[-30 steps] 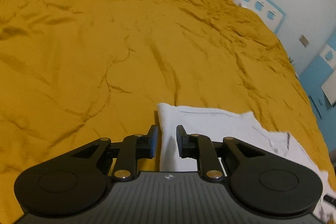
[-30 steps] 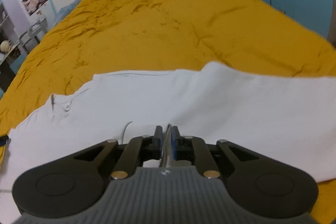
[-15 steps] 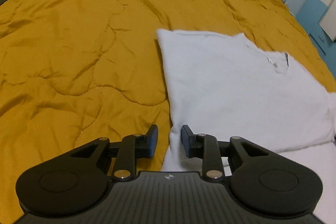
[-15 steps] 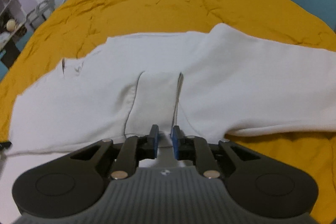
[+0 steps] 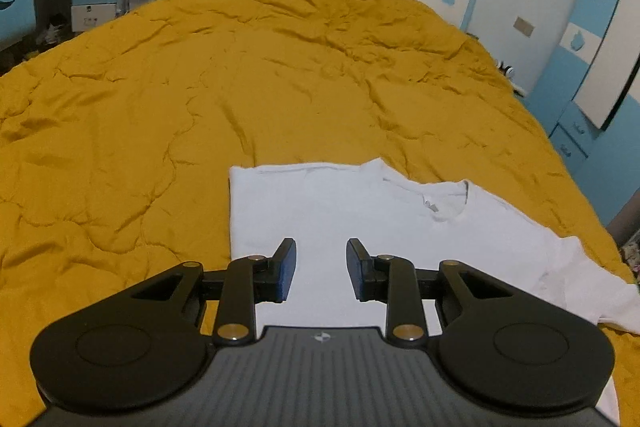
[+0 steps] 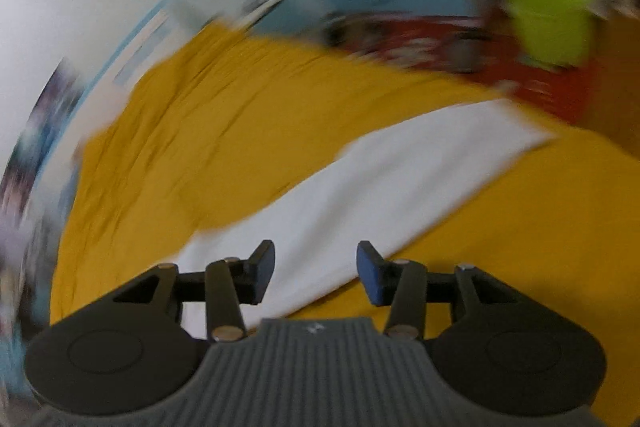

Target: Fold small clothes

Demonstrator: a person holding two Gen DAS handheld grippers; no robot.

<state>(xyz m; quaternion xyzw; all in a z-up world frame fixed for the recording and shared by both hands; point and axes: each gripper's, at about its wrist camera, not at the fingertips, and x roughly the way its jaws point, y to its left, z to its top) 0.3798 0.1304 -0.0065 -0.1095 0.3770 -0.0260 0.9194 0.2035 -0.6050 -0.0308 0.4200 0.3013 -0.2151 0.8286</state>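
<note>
1. White shirt (image 5: 360, 227): lies flat on the mustard quilt (image 5: 200, 87), lower centre to lower right of the left wrist view. Its left edge is straight and doubled; the neckline sits right of centre; one sleeve trails off at lower right.
2. Left gripper (image 5: 321, 269): jaws apart, nothing between them, hovering over the shirt's near left part. A second ago it sat lower at the shirt's corner; the view now takes in the whole bed.
3. Right gripper (image 6: 315, 273): jaws opening, no cloth between the pads. A second ago they were closed on a white fold.
4. Right wrist view: heavily blurred and tilted. The white shirt (image 6: 380, 187) crosses as a diagonal band from lower left to upper right.
5. Meaning: the fold appears laid and released. Judged next step: the opposite side, where the sleeve at lower right is unfolded.
</note>
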